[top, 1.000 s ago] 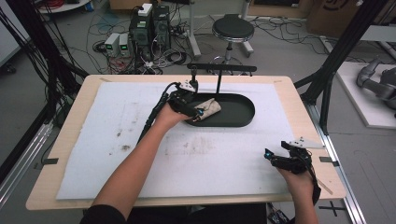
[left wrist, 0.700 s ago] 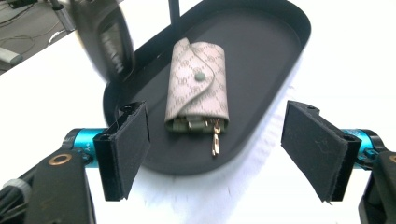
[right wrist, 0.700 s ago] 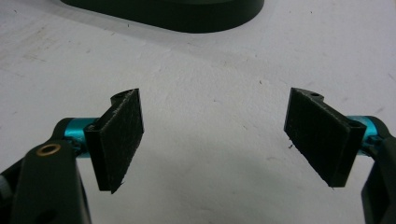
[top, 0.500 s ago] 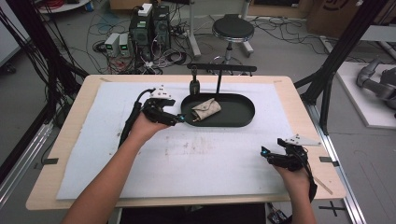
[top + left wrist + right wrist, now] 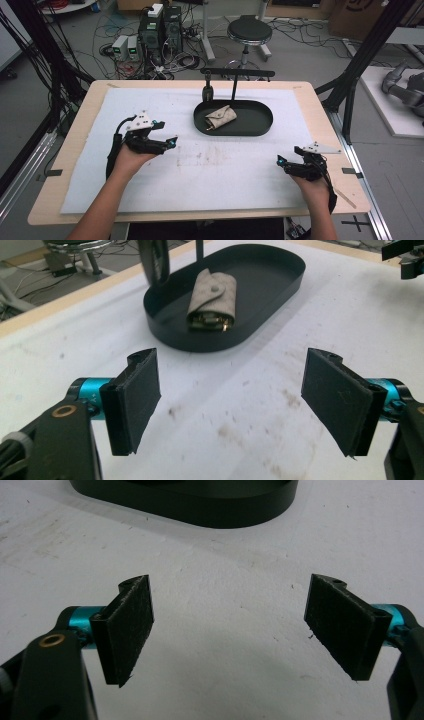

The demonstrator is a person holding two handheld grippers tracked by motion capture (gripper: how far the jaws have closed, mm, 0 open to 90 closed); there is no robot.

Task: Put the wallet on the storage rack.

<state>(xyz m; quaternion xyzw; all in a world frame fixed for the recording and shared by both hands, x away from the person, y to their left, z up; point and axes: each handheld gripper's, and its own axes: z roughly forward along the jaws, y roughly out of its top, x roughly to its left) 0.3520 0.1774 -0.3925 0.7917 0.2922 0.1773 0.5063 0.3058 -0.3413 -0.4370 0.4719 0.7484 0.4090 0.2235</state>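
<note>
1. Left gripper (image 5: 167, 143): held over the white mat (image 5: 150, 200), toward the table's left edge and about midway between front and back. In the left gripper view the jaws stand wide apart with nothing between them.
2. Key pouch (image 5: 220, 117): beige, snap-flap, lying flat in the left half of the black oval tray (image 5: 260, 122), which sits near the back edge at mid-table. In the left gripper view the pouch (image 5: 210, 302) shows a metal glint at its near open end. Nothing is touching it.
3. Right gripper (image 5: 286, 164): low over the mat near the front-right corner, well apart from the tray. Jaws wide apart, nothing held; the right gripper view shows the tray's wall (image 5: 210, 510) ahead.
4. Judgement on the step: the placing looks complete, both grippers clear. To finish well, keep the jaws parted, move away level, and avoid nudging the tray rim or the dark stand (image 5: 235, 75) behind it.
5. Surface: white mat over a pale wooden table (image 5: 325, 100), brown smudges at centre.
6. Room: computer boxes (image 5: 160, 25) and tangled cables on the floor beyond the back-left corner, a round stool (image 5: 249, 31) behind centre, black frame struts on both sides.
</note>
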